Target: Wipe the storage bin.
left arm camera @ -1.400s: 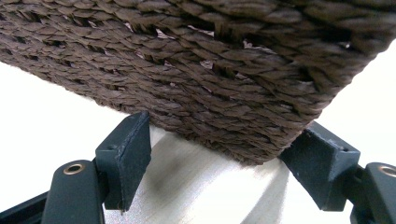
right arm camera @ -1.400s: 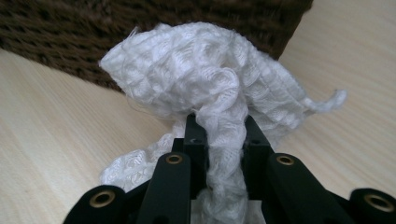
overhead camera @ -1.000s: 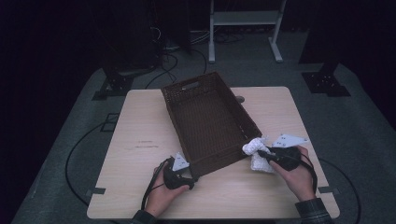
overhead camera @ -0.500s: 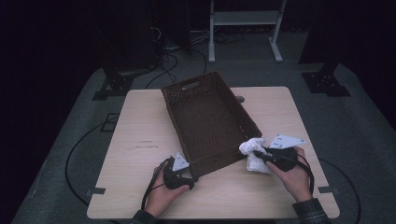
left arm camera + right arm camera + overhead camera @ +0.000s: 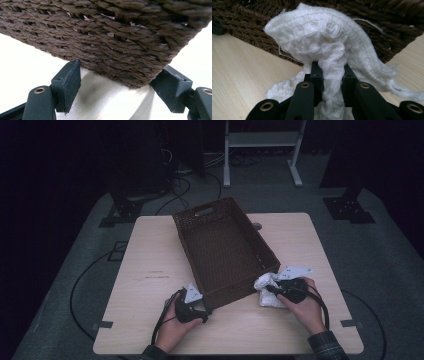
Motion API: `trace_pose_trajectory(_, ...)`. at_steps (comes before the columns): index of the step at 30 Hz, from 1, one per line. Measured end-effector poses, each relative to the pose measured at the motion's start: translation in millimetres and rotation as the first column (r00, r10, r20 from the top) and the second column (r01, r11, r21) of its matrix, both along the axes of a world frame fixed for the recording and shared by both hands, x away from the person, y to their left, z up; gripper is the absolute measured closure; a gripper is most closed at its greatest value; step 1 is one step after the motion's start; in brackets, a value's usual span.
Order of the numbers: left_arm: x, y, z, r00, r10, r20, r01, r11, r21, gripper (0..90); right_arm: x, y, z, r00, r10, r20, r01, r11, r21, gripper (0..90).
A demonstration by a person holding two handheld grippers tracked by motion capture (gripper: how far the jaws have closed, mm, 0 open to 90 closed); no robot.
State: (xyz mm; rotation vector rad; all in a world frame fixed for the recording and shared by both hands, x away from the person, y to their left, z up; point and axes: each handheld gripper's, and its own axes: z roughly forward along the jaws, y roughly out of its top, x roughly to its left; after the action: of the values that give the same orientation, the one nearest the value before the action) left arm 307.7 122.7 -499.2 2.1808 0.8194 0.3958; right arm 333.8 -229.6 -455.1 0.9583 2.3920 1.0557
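A light wooden bench with rounded corners stands on grey carpeted floor, black cables looping around its left side. A dark brown woven basket, empty, sits on the bench at an angle, one short end with a handle slot toward the far edge, the near corner close to the front edge. A crumpled white knitted cloth lies on the bench surface, touching the basket's near right corner. Faint small markings show on the bare wood left of the basket.
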Motion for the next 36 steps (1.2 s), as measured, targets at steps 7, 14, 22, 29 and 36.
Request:
trace_pose_trajectory(7, 0.0, 0.0, 0.0, 1.0, 0.0, 0.0, 0.0, 1.0, 0.0, 25.2, 2.7, 4.1, -8.2, 0.9996, 0.009, -0.028, -0.009, 0.9997, -0.022, 76.6)
trace_pose_trajectory(14, 0.1, 0.1, 0.0, 1.0, 0.0, 0.0, 0.0, 1.0, 0.0, 25.2, 4.0, 8.8, -14.7, 0.9988, 0.02, -0.045, -0.022, 0.999, -0.038, 76.6)
trace_pose_trajectory(22, 0.1, 0.1, 0.1, 1.0, 0.0, -0.001, 0.0, 1.0, 0.0, 25.3, 5.6, 15.8, -25.4, 0.9957, 0.048, -0.079, -0.054, 0.9952, -0.081, 76.4)
trace_pose_trajectory(29, -0.1, 0.0, 0.0, 1.0, 0.002, 0.0, -0.002, 1.0, 0.0, 25.2, 4.1, 15.2, -23.4, 0.9958, 0.041, -0.082, -0.047, 0.9957, -0.08, 76.2)
trace_pose_trajectory(36, -0.4, -0.6, -0.1, 1.0, 0.007, 0.001, -0.007, 1.0, -0.001, 25.1, -1.9, 9.8, -14.5, 0.9981, 0.04, -0.047, -0.043, 0.9973, -0.059, 76.3)
